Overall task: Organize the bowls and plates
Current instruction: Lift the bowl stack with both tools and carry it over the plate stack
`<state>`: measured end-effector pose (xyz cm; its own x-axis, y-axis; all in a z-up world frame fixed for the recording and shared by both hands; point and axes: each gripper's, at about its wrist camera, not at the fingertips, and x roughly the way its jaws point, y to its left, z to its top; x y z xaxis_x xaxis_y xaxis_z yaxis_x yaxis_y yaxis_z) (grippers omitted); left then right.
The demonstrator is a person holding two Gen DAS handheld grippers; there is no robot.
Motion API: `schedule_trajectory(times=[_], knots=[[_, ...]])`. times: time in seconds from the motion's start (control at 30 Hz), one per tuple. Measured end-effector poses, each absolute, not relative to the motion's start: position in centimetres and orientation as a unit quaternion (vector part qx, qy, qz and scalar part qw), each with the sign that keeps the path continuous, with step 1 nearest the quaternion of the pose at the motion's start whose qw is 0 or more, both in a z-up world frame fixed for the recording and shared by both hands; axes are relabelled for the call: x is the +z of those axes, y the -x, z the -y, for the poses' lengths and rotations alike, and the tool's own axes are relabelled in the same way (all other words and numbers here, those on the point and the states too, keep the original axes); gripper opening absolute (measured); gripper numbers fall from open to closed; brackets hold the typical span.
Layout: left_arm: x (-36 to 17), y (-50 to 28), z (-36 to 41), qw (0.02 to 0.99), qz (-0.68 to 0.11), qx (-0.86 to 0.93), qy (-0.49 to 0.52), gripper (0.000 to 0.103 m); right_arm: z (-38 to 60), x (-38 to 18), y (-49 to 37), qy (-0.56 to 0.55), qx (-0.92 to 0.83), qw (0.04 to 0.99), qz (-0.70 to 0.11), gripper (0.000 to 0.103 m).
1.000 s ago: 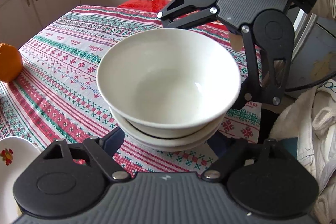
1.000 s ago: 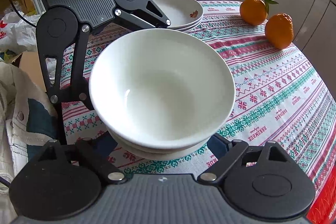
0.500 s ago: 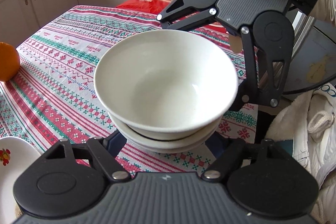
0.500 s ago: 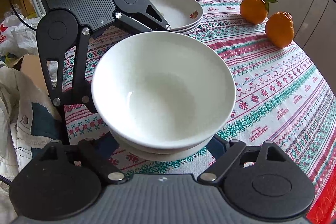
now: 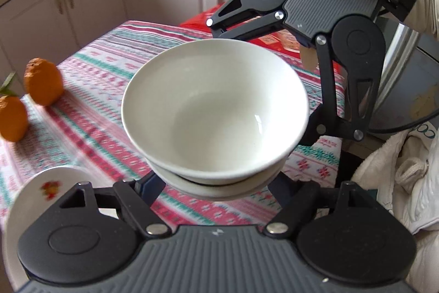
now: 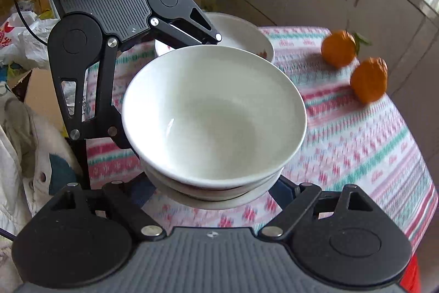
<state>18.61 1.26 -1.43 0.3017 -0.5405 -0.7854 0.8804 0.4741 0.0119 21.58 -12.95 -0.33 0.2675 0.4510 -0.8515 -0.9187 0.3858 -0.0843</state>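
Together the left tool (image 5: 216, 184) and right tool (image 6: 215, 190) clasp the stacked white bowls (image 5: 214, 117) from opposite sides, each closed on the lower bowl, above the patterned worktop (image 6: 370, 155). Flowered plates (image 6: 247, 37) sit behind; two oranges (image 5: 42, 85) lie nearby.

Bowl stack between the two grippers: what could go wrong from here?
The stacked white bowls appear carried above the tablecloth, cradled by the left gripper and right gripper from opposite sides; uneven motion could tip them. The top bowl sits loose and may slide. The flowered plate lies close behind.
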Motion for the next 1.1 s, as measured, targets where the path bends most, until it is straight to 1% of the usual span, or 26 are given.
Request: schedule_trajectory(times=[0.23,0.47,0.77,1.1], knots=[[0.8,-19.9,-5.6,0.805,-0.364,-0.405,-0.235,0.08,8.2,1.3,-24.3,0.326,0.494,0.73,-0.342,0.091],[0.5,-21.7,-10.0,0.824,-0.377,-0.354,-0.231,0.08,3.1,0.7,-27.5,0.34,0.524,0.712,-0.321,0.091],[-1.4,-22.9,-13.2,0.829,-0.404,-0.326,-0.208,0.08,-1.1,-1.5,-29.8,0.342,0.547,0.686,-0.336,0.09],[-2.1,-23.7,-13.9,0.829,-0.408,-0.327,-0.199,0.08,-1.5,-2.5,-31.2,0.322,0.549,0.685,-0.355,0.09]])
